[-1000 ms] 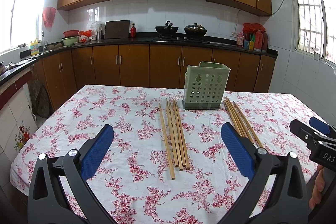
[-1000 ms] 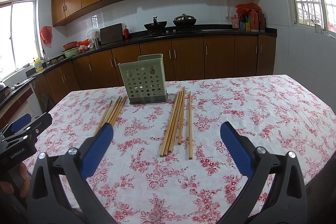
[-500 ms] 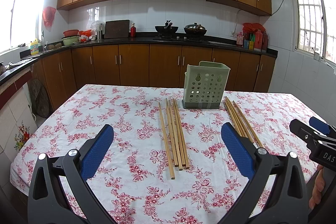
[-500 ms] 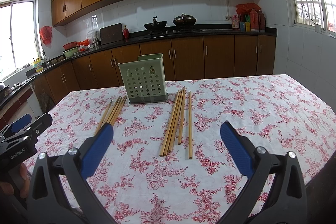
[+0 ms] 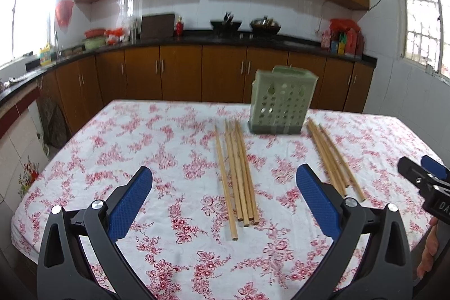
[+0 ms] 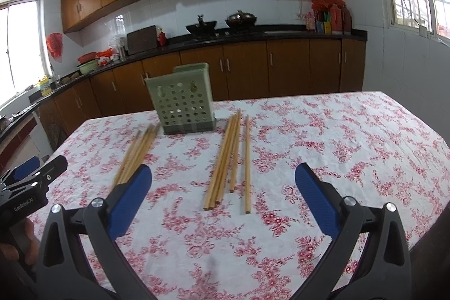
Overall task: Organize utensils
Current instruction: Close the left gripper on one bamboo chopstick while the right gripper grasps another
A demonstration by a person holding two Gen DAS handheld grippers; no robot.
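Left wrist view shows two bundles of chopsticks flat on the flowered tablecloth (image 5: pixel 168 148): the left bundle (image 5: pixel 237 173) lies straight ahead between the left gripper's (image 5: pixel 223 204) blue pads, the right bundle (image 5: pixel 330 156) lies off to the side, and the green holder (image 5: pixel 281 103) stands upright between their far ends. From the right wrist view, the right gripper (image 6: pixel 222 201) faces its own bundle the same way. Both grippers hover above the cloth with fingers spread wide and nothing held. No chopstick shows above the holder's rim, so the sorting looks not yet started; every stick is left to lift and stand inside. Kitchen cabinets (image 5: pixel 180 72) line the wall behind.
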